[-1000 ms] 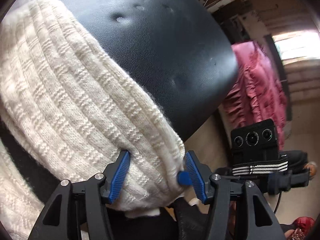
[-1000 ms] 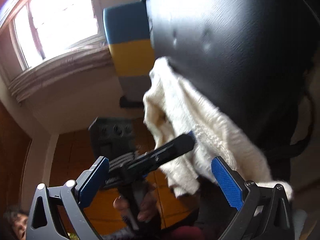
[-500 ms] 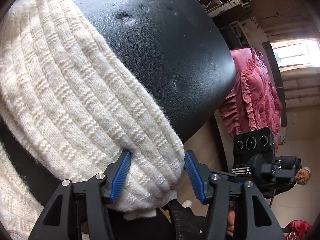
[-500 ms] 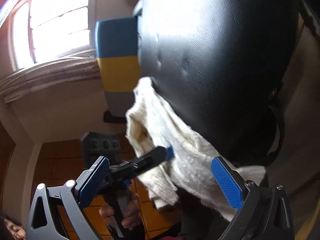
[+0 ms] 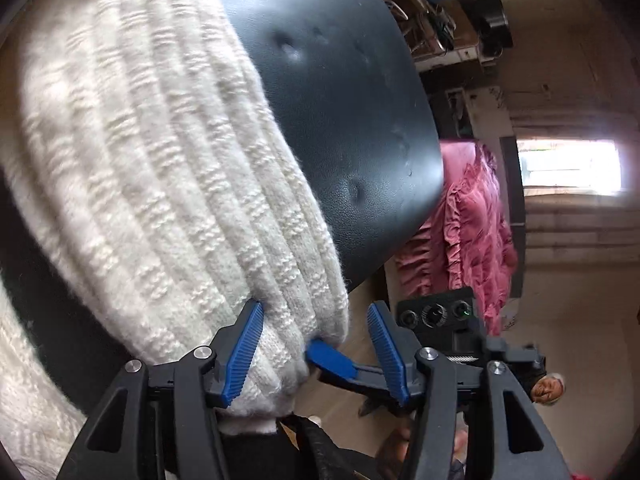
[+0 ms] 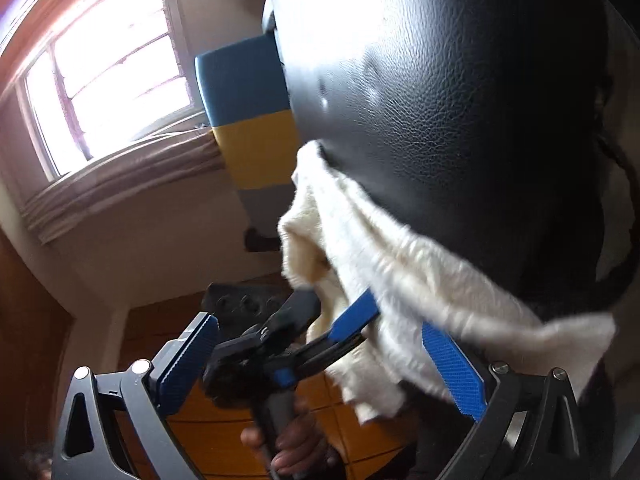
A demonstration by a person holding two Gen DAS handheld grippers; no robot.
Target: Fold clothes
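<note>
A cream ribbed knit sweater point(image 5: 160, 200) lies on a black leather cushion point(image 5: 340, 100), and its folded corner hangs over the cushion's edge. My left gripper point(image 5: 316, 328) is open astride that corner: the left pad touches the knit and the right pad stands clear. One blue finger point(image 5: 330, 360) of the right gripper pokes under the corner. In the right wrist view the sweater point(image 6: 400, 264) droops off the cushion point(image 6: 460, 120). My right gripper point(image 6: 320, 360) is wide open, with the left gripper point(image 6: 340, 300) and the corner between its fingers.
A pink ruffled cloth point(image 5: 472, 232) hangs beyond the cushion, with cluttered shelves point(image 5: 440, 20) behind it. A blue and yellow padded block point(image 6: 248, 120) stands by a bright window point(image 6: 108, 80). A hand point(image 6: 288, 448) holds the left gripper's handle. A person point(image 5: 548, 388) is at the far right.
The right gripper has come in closer, and one of its fingers now reaches under the sweater's corner. The left gripper keeps the same gap around the corner. Both views have tilted.
</note>
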